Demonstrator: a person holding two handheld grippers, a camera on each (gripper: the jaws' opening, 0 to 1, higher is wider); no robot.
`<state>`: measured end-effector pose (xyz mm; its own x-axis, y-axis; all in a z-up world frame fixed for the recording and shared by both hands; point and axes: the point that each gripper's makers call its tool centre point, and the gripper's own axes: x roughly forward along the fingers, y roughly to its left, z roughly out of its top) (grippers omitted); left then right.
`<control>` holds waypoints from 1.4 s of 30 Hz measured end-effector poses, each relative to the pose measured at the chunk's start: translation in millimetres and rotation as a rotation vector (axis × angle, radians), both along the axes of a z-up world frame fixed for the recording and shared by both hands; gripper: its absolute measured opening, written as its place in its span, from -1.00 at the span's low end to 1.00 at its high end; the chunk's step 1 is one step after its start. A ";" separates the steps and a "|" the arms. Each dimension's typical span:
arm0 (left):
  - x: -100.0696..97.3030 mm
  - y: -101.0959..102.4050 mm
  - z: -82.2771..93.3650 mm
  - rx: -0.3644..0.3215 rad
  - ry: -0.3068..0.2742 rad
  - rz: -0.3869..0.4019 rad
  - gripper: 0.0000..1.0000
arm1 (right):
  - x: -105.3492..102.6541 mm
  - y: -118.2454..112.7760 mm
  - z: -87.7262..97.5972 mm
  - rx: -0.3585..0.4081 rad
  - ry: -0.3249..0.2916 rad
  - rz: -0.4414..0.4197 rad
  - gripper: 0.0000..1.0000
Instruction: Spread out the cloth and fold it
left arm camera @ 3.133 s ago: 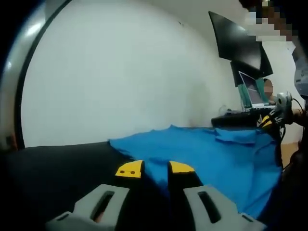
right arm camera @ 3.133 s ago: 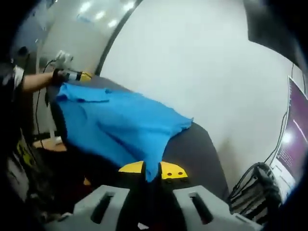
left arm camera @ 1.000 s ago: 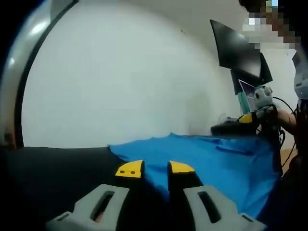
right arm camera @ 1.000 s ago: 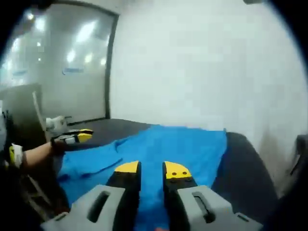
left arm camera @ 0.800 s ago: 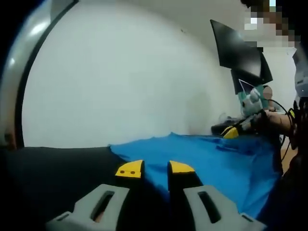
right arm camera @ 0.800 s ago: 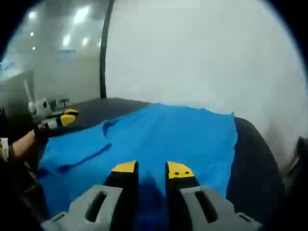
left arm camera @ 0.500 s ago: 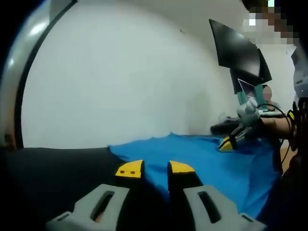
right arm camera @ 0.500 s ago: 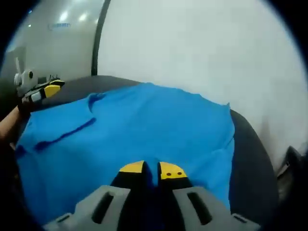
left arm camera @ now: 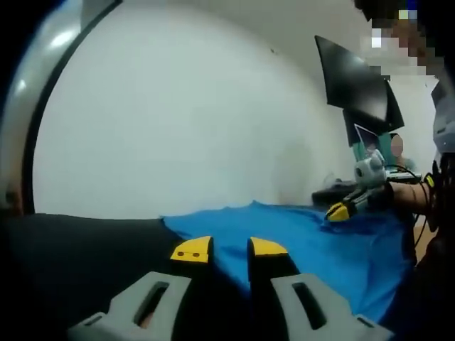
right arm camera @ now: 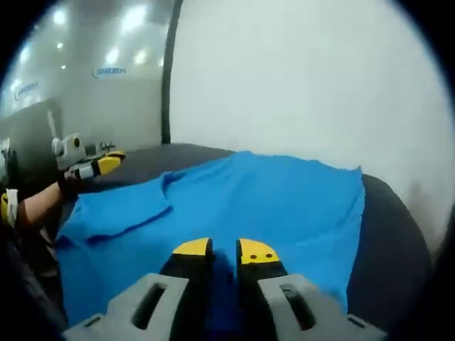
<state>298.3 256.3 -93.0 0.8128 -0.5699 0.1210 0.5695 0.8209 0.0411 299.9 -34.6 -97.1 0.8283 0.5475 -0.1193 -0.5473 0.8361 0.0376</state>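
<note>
While tools hover, blue cloth [right arm camera: 263,206] unlabelled

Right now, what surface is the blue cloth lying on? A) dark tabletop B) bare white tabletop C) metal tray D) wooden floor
A: the blue cloth lies spread over a dark tabletop, which shows past the cloth's edges in both the left gripper view and the right gripper view.

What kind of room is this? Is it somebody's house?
Probably not a house. It looks like an office or lab: a black monitor hangs high, a lit laptop screen sits beyond the blue cloth, and ceiling lights reflect in a glass wall.
</note>
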 end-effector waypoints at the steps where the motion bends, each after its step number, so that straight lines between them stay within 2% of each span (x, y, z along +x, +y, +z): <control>1: -0.6 -0.7 0.5 -0.002 -0.001 -0.002 -0.62 | -2.6 -9.1 18.3 0.049 -0.048 -0.019 -0.78; 2: -0.7 -1.0 0.6 -0.003 -0.001 -0.004 -0.62 | -8.3 -21.9 41.5 0.097 -0.102 -0.031 -0.78; 3: -0.6 -1.1 0.6 -0.004 0.000 -0.004 -0.62 | -12.5 -28.7 53.2 0.127 -0.126 -0.033 -0.78; 4: -0.5 -1.2 0.5 -0.005 0.001 -0.004 -0.62 | -21.8 -43.5 77.8 0.207 -0.180 -0.045 -0.77; 6: -0.9 -1.5 1.5 -0.013 -0.001 -0.008 -0.62 | -38.9 -68.6 112.9 0.326 -0.280 -0.057 -0.76; 8: -1.4 -1.6 2.9 -0.022 -0.004 -0.014 -0.62 | -60.4 -88.2 140.7 0.335 -0.425 -0.058 -0.70; 10: -1.1 -1.2 3.4 -0.027 -0.004 -0.013 -0.62 | -76.3 -101.3 149.3 0.261 -0.490 -0.097 -0.64; 12: -0.4 -0.7 3.3 -0.029 -0.001 -0.008 -0.62 | -84.6 -111.5 148.4 0.160 -0.529 -0.153 -0.70; 14: -1.4 -2.2 3.9 -0.033 0.001 -0.014 -0.62 | -88.5 -115.7 138.7 0.061 -0.534 -0.188 -0.78; 15: -2.9 -3.8 5.3 -0.038 -0.004 -0.024 -0.61 | -93.3 -109.1 130.7 0.011 -0.535 -0.145 -0.77; 16: -5.8 -5.8 7.6 -0.043 -0.011 -0.038 -0.61 | -101.8 -97.6 125.2 0.006 -0.549 -0.075 -0.75; 17: -9.9 -8.8 13.1 -0.051 -0.035 -0.059 -0.61 | -115.0 -84.2 121.9 0.052 -0.557 0.006 -0.63; 18: -16.6 -12.5 24.3 -0.069 -0.091 -0.087 -0.61 | -126.3 -73.2 113.9 0.074 -0.544 0.070 -0.48; 19: -26.9 -18.2 34.8 -0.104 -0.134 -0.133 -0.60 | -136.9 -62.2 103.7 0.056 -0.536 0.135 -0.27; 20: -37.5 -24.8 41.1 -0.144 -0.148 -0.188 -0.56 | -141.0 -57.6 95.7 0.033 -0.528 0.156 0.01; 21: -49.5 -34.5 39.7 -0.122 -0.142 -0.249 -0.46 | -146.0 -52.7 78.9 -0.019 -0.489 0.176 0.20; 22: -65.9 -48.3 33.1 -0.067 -0.102 -0.327 -0.36 | -147.8 -52.2 72.1 -0.044 -0.480 0.180 0.31; 23: -83.8 -62.1 26.3 0.011 -0.081 -0.399 -0.23 | -150.0 -53.1 63.3 -0.095 -0.468 0.174 0.30; 24: -102.4 -74.8 19.9 0.094 -0.084 -0.462 -0.10 | -151.9 -55.4 57.7 -0.141 -0.469 0.160 0.22; 25: -119.2 -85.5 12.7 0.179 -0.088 -0.506 0.00 | -153.5 -58.7 57.1 -0.147 -0.472 0.137 0.13; 26: -133.6 -94.0 3.9 0.259 -0.088 -0.545 0.11 | -158.5 -57.8 57.1 -0.127 -0.473 0.148 0.05; 27: -145.3 -100.7 -5.0 0.334 -0.081 -0.575 0.26 | -163.5 -55.0 55.4 -0.075 -0.452 0.168 0.05; 28: -152.1 -104.0 -14.3 0.389 -0.054 -0.580 0.32 | -167.1 -53.0 52.3 -0.011 -0.417 0.184 0.06; 30: -158.9 -104.7 -30.2 0.453 0.016 -0.570 0.25 | -171.6 -49.0 47.1 0.162 -0.334 0.222 0.06; 31: -158.7 -105.7 -34.8 0.474 0.019 -0.548 0.22 | -171.1 -49.7 46.8 0.294 -0.286 0.232 0.06; 32: -157.7 -106.3 -36.2 0.472 0.013 -0.537 0.22 | -169.6 -55.3 49.4 0.395 -0.258 0.231 0.10; 33: -154.7 -105.1 -37.4 0.464 0.019 -0.516 0.22 | -165.7 -63.7 56.5 0.499 -0.255 0.210 0.13; 34: -148.3 -102.8 -35.6 0.436 0.022 -0.475 0.22 | -162.3 -73.7 62.4 0.569 -0.257 0.189 0.13; 35: -145.2 -100.3 -34.8 0.427 0.011 -0.460 0.21 | -158.3 -83.1 69.7 0.612 -0.283 0.152 0.10; 37: -144.5 -100.9 -36.7 0.421 0.014 -0.461 0.20 | -151.4 -106.1 84.5 0.639 -0.335 0.080 -0.02; 38: -144.6 -102.5 -37.6 0.419 0.020 -0.464 0.19 | -147.4 -113.6 91.2 0.684 -0.339 0.031 -0.26; 39: -145.2 -103.6 -38.9 0.423 0.023 -0.467 0.19 | -141.7 -127.7 93.8 0.721 -0.330 -0.027 -0.62; 40: -145.4 -104.7 -39.7 0.432 0.021 -0.467 0.19 | -136.6 -138.1 96.0 0.724 -0.341 -0.093 -1.00; 41: -144.3 -103.8 -39.8 0.438 0.017 -0.463 0.18 | -140.5 -140.8 105.0 0.682 -0.412 -0.076 -0.96; 42: -142.6 -102.9 -38.5 0.445 0.009 -0.450 0.17 | -142.1 -142.4 109.3 0.649 -0.437 -0.082 -1.00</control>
